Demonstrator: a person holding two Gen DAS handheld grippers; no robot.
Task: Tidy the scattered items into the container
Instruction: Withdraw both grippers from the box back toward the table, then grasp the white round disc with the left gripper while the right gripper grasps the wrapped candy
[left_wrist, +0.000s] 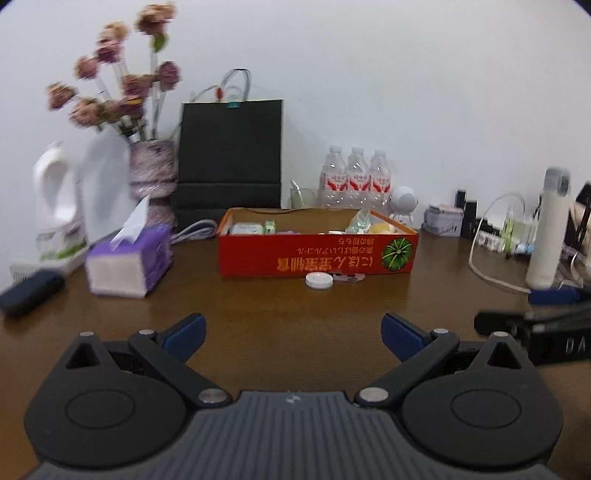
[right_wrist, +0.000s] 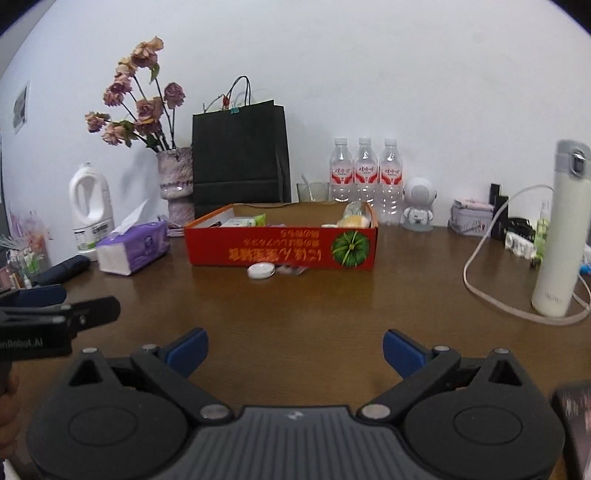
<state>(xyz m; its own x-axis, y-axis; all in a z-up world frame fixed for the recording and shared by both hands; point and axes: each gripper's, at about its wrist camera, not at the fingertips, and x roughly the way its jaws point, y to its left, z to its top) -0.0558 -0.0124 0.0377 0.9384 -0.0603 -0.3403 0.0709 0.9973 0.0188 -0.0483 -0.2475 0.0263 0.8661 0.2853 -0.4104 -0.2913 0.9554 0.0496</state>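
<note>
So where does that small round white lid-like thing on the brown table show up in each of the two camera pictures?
Left wrist view: the small round white disc lies right of centre, just in front of the red cardboard box.
Right wrist view: the disc lies left of centre, again at the box's front wall.
Shared landmark: the green pumpkin picture on the box.

Even indoor light, soft shadows on wall. Left view motion-blurred, esp. flowers (left_wrist: 114, 85); fisheye bends edges, dark corners.
</note>
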